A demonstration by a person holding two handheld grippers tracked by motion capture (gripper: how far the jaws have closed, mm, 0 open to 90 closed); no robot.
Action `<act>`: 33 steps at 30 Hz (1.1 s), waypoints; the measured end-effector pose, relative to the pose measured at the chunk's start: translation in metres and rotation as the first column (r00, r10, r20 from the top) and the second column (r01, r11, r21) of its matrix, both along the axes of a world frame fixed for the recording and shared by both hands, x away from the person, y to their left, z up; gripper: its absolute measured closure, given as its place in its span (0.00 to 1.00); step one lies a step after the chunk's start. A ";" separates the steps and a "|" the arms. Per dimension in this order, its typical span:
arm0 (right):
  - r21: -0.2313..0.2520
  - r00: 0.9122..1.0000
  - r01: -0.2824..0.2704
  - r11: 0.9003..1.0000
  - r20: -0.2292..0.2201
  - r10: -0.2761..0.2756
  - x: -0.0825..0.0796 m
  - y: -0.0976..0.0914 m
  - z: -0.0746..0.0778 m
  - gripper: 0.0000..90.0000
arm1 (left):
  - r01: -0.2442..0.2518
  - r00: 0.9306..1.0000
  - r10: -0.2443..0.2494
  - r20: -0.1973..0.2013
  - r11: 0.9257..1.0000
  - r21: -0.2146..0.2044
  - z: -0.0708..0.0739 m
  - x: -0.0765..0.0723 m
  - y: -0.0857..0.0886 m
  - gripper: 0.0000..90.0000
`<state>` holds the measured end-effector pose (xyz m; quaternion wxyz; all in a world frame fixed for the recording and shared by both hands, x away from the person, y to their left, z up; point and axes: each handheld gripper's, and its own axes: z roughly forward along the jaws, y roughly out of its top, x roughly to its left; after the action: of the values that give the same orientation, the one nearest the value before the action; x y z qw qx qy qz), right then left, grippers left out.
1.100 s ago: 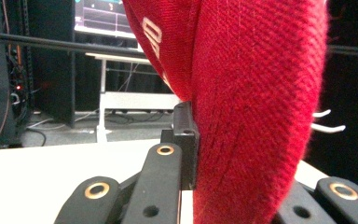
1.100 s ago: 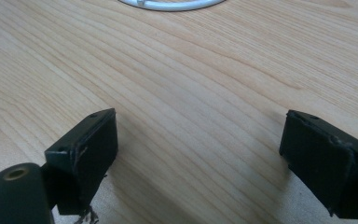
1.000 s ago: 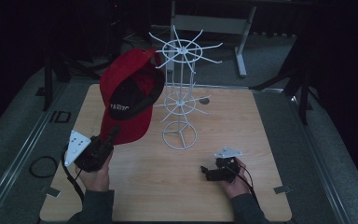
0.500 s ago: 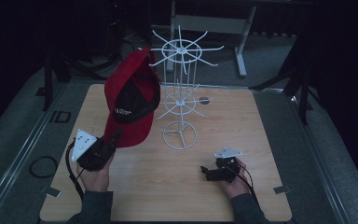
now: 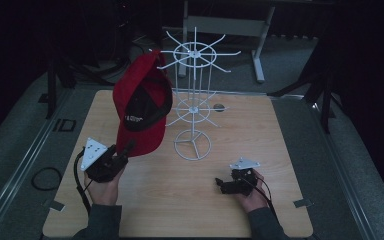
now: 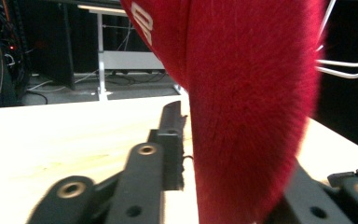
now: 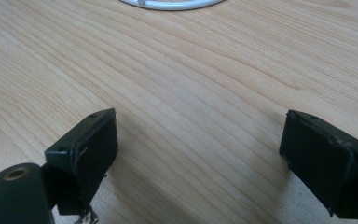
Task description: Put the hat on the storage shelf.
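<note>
We see the table (image 5: 260, 150) across the middle of the high view, wire rack (image 5: 194, 105) standing at its centre. Red cap (image 5: 142, 107) sits upper left of centre, held up off the table, long axis near upright, its crown close beside the rack's upper left arms; we cannot tell if it touches. Left gripper (image 5: 125, 150) at lower left is clamped on the cap's brim from below, so the rack lies up and right of it. Left hand is nearer. Right gripper (image 7: 200, 158), lower right in the high view, rests on the table, jaws apart, holding nothing.
</note>
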<state>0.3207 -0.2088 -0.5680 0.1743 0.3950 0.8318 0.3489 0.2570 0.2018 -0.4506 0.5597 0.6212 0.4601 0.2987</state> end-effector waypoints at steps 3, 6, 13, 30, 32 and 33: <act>0.000 1.000 -0.001 1.000 -0.001 0.001 0.000 0.000 0.000 0.12 | -0.010 1.000 0.009 0.000 1.000 0.011 0.001 -0.001 0.000 0.71; 0.000 1.000 -0.001 1.000 0.000 0.001 0.000 0.000 0.000 0.12 | -0.035 0.999 0.035 -0.003 0.999 0.029 0.000 -0.002 0.001 0.64; 0.000 1.000 -0.001 1.000 0.000 0.001 0.000 0.000 0.000 0.12 | -0.067 0.997 0.068 -0.040 0.997 0.025 -0.002 0.000 0.004 0.55; 0.000 1.000 0.000 1.000 0.000 0.000 0.000 0.000 0.000 0.12 | -0.084 0.992 0.089 -0.093 0.995 0.055 -0.009 0.003 0.004 0.41; 0.000 1.000 0.000 1.000 0.000 0.000 0.000 0.000 0.000 0.12 | -0.088 0.991 0.093 -0.095 0.994 0.057 -0.010 0.003 0.004 0.40; 0.000 1.000 0.000 1.000 0.000 0.000 0.000 0.000 0.000 0.12 | -0.088 0.991 0.094 -0.096 0.994 0.056 -0.011 0.003 0.004 0.39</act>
<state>0.3206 -0.2088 -0.5680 0.1745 0.3950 0.8318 0.3489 0.2601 0.2061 -0.4616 0.5056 0.6279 0.5072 0.3046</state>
